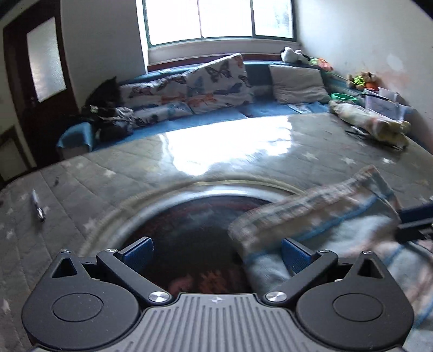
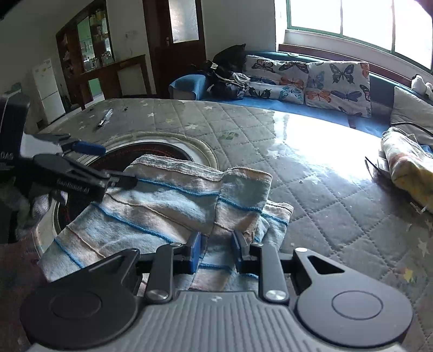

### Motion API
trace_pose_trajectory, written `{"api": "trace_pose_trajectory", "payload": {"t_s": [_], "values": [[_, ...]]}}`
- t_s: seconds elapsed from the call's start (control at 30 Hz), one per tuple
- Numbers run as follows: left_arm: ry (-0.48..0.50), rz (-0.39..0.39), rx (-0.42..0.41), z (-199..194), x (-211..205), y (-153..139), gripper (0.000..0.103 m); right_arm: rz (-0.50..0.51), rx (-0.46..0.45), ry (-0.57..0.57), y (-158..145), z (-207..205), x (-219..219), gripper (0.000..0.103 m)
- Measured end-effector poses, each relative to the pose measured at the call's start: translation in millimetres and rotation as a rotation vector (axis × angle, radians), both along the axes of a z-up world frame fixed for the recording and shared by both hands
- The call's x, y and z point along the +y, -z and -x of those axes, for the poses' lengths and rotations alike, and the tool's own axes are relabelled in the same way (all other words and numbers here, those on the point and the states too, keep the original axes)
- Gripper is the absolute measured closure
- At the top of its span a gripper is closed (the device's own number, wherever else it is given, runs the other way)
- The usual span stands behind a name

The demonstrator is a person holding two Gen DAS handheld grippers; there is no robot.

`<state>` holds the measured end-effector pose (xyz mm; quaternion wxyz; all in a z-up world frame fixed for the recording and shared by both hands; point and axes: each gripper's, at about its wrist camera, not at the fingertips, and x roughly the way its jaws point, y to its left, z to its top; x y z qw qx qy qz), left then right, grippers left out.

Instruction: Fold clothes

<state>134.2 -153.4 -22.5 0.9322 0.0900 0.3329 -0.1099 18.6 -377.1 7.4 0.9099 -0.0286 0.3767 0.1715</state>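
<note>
Your right wrist view gives the sharp picture: your right claw (image 2: 216, 251) has its blue pads nearly together with a fold of the striped towel (image 2: 162, 205) pinched between them. The same view shows your left claw (image 2: 89, 149) from the side at the towel's far left corner, its fingers spread and one tip touching the cloth edge. Your left wrist view confirms that spread: the left claw (image 1: 216, 251) stands wide open with nothing between the pads, and the towel (image 1: 324, 216) there is only a blur on the right, so its edges are hard to read from that side.

The towel is bunched and partly doubled over, its long axis running from lower left to upper right in the right view, with thin blue stripes along that line. It lies over the rim of a round dark inset (image 2: 151, 154) in the quilted worktop cover (image 2: 324, 205).

The cover is grey with small stars and catches strong glare from the window (image 1: 219, 19). A pen (image 2: 105, 117) lies at the far left, a folded patterned cloth (image 2: 406, 168) at the right. Behind run a blue sofa (image 1: 270, 108) with butterfly cushions (image 1: 216, 81) and a dark wooden door (image 2: 176, 35).
</note>
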Motion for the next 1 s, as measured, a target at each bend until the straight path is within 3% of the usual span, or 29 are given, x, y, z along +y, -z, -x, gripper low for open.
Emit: {"api": "trace_pose_trajectory", "payload": {"t_s": [0.3, 0.47, 0.73, 0.9, 1.0], "values": [[-0.045, -0.033, -0.005, -22, 2, -1, 0.001, -0.035, -0.02, 0.031, -10, -25, -1, 0.078], [-0.01, -0.019, 0.001, -2, 5, -8, 0.001, -0.01, -0.024, 0.025, -10, -23, 2, 0.077], [0.058, 0.037, 0.017, 51, 4, -16, 0.0, -0.001, -0.039, -0.026, -19, 24, 16, 0.077], [0.091, 0.067, 0.022, 84, 7, -18, 0.0, 0.044, -0.062, -0.05, -14, 65, 25, 0.071], [0.107, 0.048, 0.021, 99, 6, -14, 0.0, 0.057, -0.069, -0.038, -10, 84, 25, 0.071]]}}
